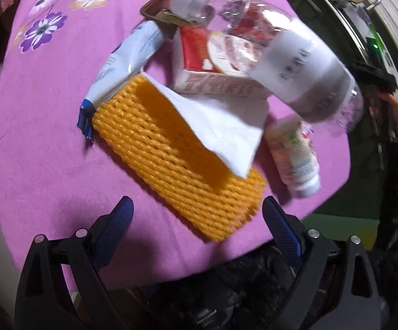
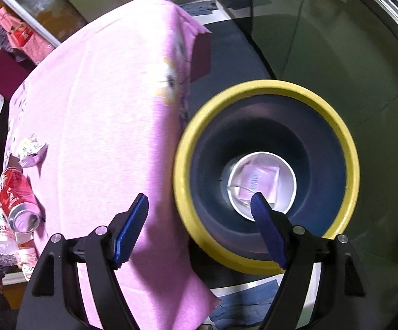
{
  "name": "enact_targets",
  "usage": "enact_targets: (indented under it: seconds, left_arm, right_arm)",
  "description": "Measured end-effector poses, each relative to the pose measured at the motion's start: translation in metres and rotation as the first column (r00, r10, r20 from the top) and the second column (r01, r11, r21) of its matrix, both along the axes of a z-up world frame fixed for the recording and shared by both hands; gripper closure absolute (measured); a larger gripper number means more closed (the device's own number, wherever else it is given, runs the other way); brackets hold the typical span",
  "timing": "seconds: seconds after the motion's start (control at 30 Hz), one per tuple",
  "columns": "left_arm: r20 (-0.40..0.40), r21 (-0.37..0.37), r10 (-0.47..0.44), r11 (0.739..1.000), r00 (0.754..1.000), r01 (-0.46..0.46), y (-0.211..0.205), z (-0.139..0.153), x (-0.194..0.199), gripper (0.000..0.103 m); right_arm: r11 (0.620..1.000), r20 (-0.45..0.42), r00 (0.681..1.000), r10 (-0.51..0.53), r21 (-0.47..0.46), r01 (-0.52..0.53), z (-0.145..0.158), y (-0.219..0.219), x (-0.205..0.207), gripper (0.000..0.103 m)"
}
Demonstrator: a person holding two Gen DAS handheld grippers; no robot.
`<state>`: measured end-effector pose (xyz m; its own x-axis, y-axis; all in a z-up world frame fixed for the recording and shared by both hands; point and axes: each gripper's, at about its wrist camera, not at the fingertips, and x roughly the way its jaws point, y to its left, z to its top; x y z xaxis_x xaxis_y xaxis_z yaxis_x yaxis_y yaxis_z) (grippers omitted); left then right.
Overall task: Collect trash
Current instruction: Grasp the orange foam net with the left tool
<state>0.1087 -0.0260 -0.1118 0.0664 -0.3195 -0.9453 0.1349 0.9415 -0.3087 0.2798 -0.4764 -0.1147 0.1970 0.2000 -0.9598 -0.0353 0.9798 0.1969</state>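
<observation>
**A:** How are the grippers sitting here?

**B:** Both are pointed steeply down. The left gripper is held over the pink-covered tabletop, jaws spread wide, nothing pinched; the near end of the orange foam net is seen between the pads at the bottom of the frame, but contact can't be confirmed. The right gripper is parted too and empty, one finger over the cloth edge, the other over the yellow-rimmed bin at lower right of its view.

**A:** And the trash count?

**B:** In the left view, mid-frame: one foam net, one white tissue laid across it, one blue-and-white tube-like wrapper at its left, one red-and-white carton, one clear bottle over the carton, one small white bottle at right. In the right view, lower left: one red can, one clear bottle beside it, one crumpled wrapper above. Inside the bin, one white cup with a pinkish packet in it.
</observation>
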Motion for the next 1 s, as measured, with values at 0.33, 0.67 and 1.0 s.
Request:
enact_targets:
  seconds: [0.33,0.67,1.0]
  left_arm:
    - [0.004,-0.031,0.042,0.999,0.999,-0.042,-0.004,-0.01,0.014,0.017]
    - [0.055,-0.003,-0.016,1.0,0.998,0.016,-0.016,0.0,0.012,0.088]
    - [0.105,0.053,-0.115,0.993,0.988,0.11,-0.011,0.043,-0.013,0.09]
  right_arm:
    - [1.0,-0.006,1.0,0.012,0.017,-0.012,-0.01,0.001,-0.004,0.027]
    - [0.999,-0.015,1.0,-0.008,0.037,0.009,-0.018,-0.01,-0.005,0.027]
    - [0.999,-0.01,1.0,-0.005,0.043,0.006,-0.013,-0.012,-0.013,0.027]
